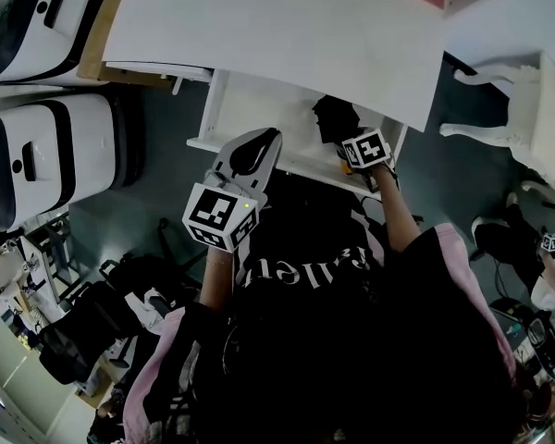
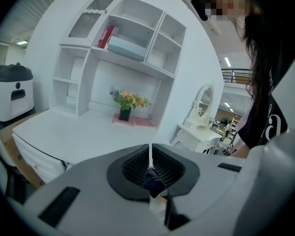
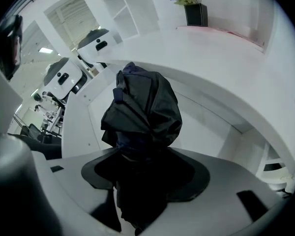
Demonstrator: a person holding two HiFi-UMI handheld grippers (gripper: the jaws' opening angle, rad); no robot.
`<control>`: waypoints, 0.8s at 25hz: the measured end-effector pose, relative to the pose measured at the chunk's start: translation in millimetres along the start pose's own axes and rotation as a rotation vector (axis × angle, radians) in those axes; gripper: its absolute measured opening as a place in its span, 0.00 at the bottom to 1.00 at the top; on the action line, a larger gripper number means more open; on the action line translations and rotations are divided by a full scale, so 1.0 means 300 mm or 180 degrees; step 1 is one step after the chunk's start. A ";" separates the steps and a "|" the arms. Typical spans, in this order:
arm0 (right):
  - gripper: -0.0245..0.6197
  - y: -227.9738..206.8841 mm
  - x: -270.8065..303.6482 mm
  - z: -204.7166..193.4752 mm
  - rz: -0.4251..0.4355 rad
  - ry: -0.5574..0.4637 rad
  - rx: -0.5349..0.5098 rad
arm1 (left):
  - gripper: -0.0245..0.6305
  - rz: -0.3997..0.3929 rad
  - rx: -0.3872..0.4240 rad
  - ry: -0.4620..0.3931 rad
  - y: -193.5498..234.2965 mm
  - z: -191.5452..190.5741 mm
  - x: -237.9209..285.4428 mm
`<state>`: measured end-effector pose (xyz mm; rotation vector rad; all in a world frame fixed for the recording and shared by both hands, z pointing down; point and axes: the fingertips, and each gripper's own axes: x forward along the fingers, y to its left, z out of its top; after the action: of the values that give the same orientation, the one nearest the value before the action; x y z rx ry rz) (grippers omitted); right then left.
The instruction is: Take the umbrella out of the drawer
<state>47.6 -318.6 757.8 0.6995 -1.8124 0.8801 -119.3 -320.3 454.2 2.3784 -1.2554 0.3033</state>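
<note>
Our right gripper [image 3: 137, 163] clamps the black umbrella [image 3: 143, 109] at the drawer's [image 1: 245, 109] far right. Only its own view shows our left gripper [image 2: 150, 157] with jaws together.

Your umbrella [image 3: 143, 109] is a folded black one w/ a dark-blue tinge. The fabric's loose & bunched in crumpled folds, not wrapped tight. It's clamped in your right gripper [image 1: 344, 146], w/ the fabric end sticking out past the tips & the rest running back btw the jaws. From the head view it sits over the right part of the drawer [image 1: 259, 109]. The drawer's white & shallow, pulled out open from under the desk's front edge, white bottom showing on its left part.
</note>
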 end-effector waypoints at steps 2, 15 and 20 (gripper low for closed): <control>0.47 0.023 -0.039 -0.011 0.0035 -0.0044 -0.0037 | 0.08 0.0016 -0.0004 -0.0011 -0.026 -0.007 -0.012; 0.47 0.201 -0.401 0.038 0.0287 -0.0910 -0.0300 | 0.08 0.0183 0.0025 -0.0188 -0.216 -0.037 -0.158; 0.47 0.275 -0.588 0.027 0.0396 -0.1320 -0.0435 | 0.08 0.0305 0.0019 -0.0260 -0.300 -0.057 -0.216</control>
<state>44.3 -264.2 570.7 0.7257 -2.2827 0.7176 -81.7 -220.3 420.0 2.3614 -1.4105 0.2414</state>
